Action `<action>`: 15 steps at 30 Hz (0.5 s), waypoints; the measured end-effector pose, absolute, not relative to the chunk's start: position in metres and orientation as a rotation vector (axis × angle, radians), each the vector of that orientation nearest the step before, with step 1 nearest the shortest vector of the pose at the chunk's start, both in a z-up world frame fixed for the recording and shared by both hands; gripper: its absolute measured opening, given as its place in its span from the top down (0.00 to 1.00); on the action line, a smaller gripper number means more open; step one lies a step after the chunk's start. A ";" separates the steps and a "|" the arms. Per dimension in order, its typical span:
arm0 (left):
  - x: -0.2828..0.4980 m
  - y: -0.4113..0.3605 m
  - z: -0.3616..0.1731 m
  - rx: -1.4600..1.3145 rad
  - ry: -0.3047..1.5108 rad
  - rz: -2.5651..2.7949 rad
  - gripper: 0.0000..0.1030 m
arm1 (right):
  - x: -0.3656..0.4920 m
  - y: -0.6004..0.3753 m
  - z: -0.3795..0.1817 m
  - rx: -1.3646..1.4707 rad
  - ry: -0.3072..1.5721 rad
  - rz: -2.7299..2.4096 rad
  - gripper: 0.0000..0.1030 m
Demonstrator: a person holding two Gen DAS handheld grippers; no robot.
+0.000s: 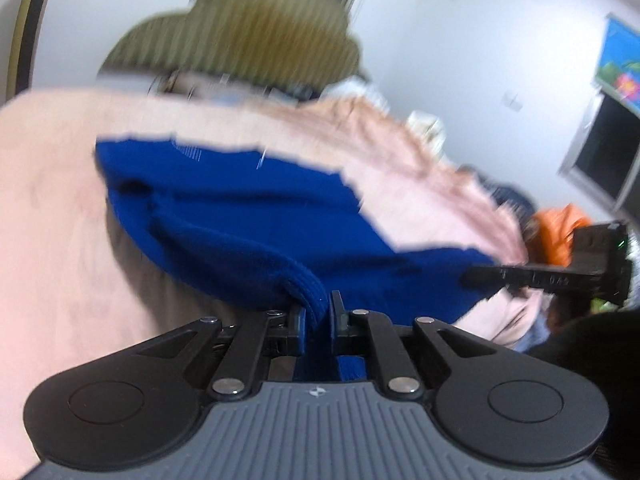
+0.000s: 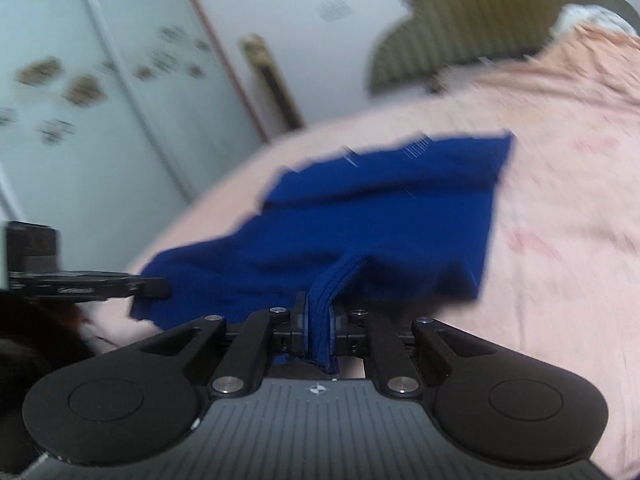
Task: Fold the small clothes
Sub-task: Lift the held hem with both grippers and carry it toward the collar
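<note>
Nearest to me, my left gripper [image 1: 318, 320] pinches a bunched hem of the blue garment [image 1: 248, 220], its jaws drawn narrow with cloth filling the gap. My right gripper [image 2: 319, 320] does likewise, clamped on a thick gathered fold of the same blue garment [image 2: 360, 216]. Each device appears at the edge of the other's view, so the two grips sit on opposite sides of the cloth.

Beyond the jaws, the garment sags between the grips and trails onto the pink bedsheet [image 1: 48, 208], its far edge lying flat. Farther off stand an olive ribbed headboard [image 1: 248, 28], an orange item [image 1: 560, 232] at the bed's side, and pale wardrobe doors [image 2: 100, 100].

Risks, as I judge them: both views are motion-blurred, suggesting a fast sweep; the trailing edge may drag and crease on the sheet, spoiling the fold line. The bunched grips hold several layers, so an uneven release could leave the fold skewed. Pulling the grips apart too hard may slip the thinner left hold.
</note>
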State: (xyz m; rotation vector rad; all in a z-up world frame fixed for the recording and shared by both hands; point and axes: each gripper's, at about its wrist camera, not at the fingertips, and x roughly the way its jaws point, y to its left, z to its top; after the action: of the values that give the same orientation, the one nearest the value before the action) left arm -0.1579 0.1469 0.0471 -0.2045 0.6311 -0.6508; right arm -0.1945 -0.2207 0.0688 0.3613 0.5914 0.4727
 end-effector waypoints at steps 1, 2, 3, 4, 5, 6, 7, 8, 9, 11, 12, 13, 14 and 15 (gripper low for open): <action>-0.163 0.153 0.051 -0.212 0.605 -0.663 0.90 | -0.199 -0.222 0.073 0.362 0.572 0.509 0.88; -0.167 0.159 0.054 -0.214 0.585 -0.667 0.90 | -0.203 -0.222 0.077 0.357 0.553 0.544 0.88; -0.170 0.163 0.055 -0.212 0.571 -0.667 0.90 | -0.207 -0.223 0.080 0.350 0.539 0.570 0.88; -0.173 0.166 0.054 -0.208 0.565 -0.663 0.90 | -0.210 -0.223 0.082 0.343 0.533 0.593 0.88; -0.173 0.169 0.052 -0.204 0.569 -0.648 0.90 | -0.210 -0.224 0.083 0.339 0.534 0.604 0.88; -0.171 0.169 0.050 -0.205 0.579 -0.633 0.90 | -0.209 -0.225 0.082 0.342 0.540 0.603 0.88; -0.166 0.169 0.047 -0.215 0.594 -0.619 0.90 | -0.207 -0.228 0.080 0.359 0.551 0.591 0.88; -0.162 0.169 0.044 -0.228 0.610 -0.604 0.90 | -0.204 -0.232 0.077 0.381 0.563 0.573 0.88; -0.158 0.168 0.042 -0.236 0.625 -0.589 0.90 | -0.199 -0.236 0.074 0.407 0.580 0.543 0.88; -0.150 0.164 0.040 -0.228 0.641 -0.570 0.90 | -0.192 -0.242 0.069 0.445 0.609 0.484 0.88; -0.146 0.161 0.041 -0.220 0.643 -0.563 0.90 | -0.189 -0.244 0.066 0.466 0.617 0.462 0.88; -0.142 0.160 0.043 -0.214 0.642 -0.561 0.90 | -0.186 -0.246 0.064 0.487 0.621 0.445 0.88; -0.137 0.158 0.045 -0.211 0.639 -0.562 0.90 | -0.183 -0.246 0.061 0.500 0.618 0.433 0.88; -0.131 0.155 0.047 -0.209 0.634 -0.564 0.90 | -0.180 -0.247 0.061 0.513 0.612 0.423 0.88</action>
State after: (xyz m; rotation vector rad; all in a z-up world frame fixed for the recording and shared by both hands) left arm -0.1311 0.1552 0.0474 -0.2087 0.6343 -0.5641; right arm -0.1805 -0.2474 0.0611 0.5132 0.6122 0.4231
